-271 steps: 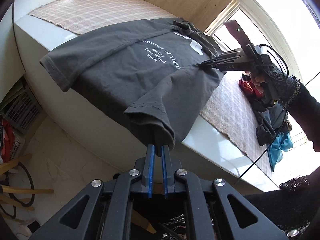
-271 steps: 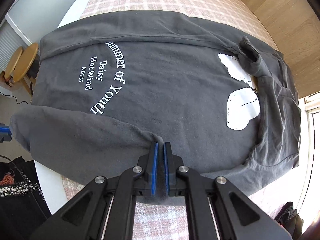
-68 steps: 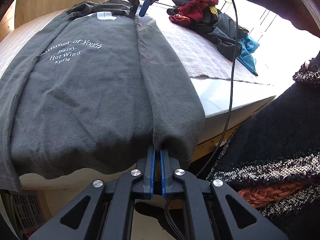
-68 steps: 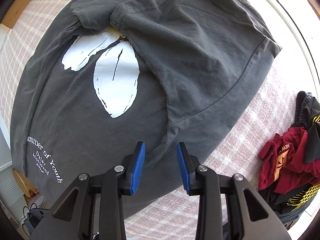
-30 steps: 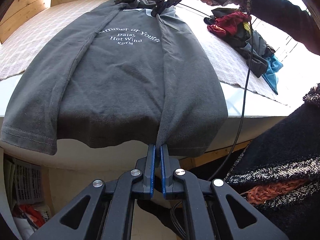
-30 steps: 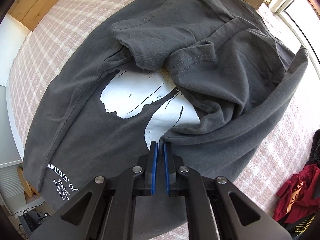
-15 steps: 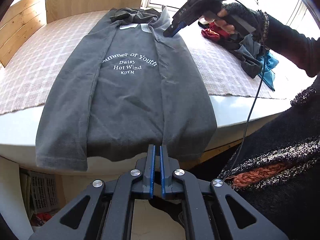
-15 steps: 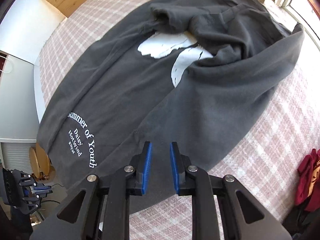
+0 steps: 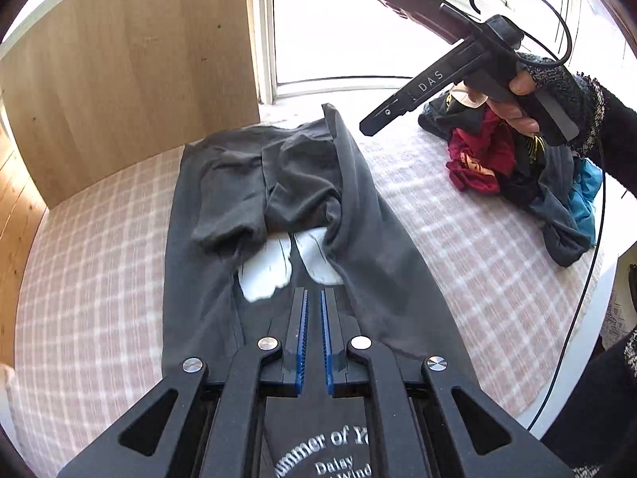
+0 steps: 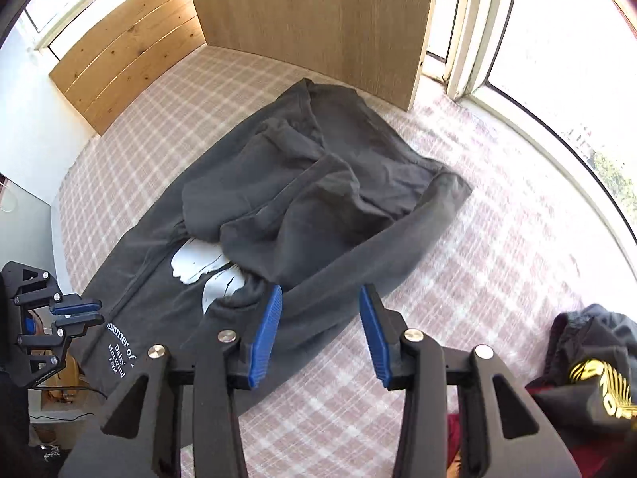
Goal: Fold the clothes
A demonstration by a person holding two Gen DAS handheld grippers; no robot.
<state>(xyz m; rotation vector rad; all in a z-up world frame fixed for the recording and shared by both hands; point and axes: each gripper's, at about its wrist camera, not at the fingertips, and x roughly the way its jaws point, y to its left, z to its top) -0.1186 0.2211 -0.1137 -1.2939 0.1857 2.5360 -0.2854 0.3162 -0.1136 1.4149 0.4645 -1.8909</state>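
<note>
We see the right gripper (image 10: 320, 328) above the dark grey T-shirt (image 10: 318, 183), blue pads spread wide, nothing between them. Shirt lies on the pink checked cloth (image 10: 497, 247), both sides folded inward. Left gripper (image 10: 81, 314) at left edge, pads close together. Clothes pile (image 10: 589, 362) at right.

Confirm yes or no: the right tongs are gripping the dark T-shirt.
No: the right tongs are wide open above the dark T-shirt, nothing between the blue pads.
</note>
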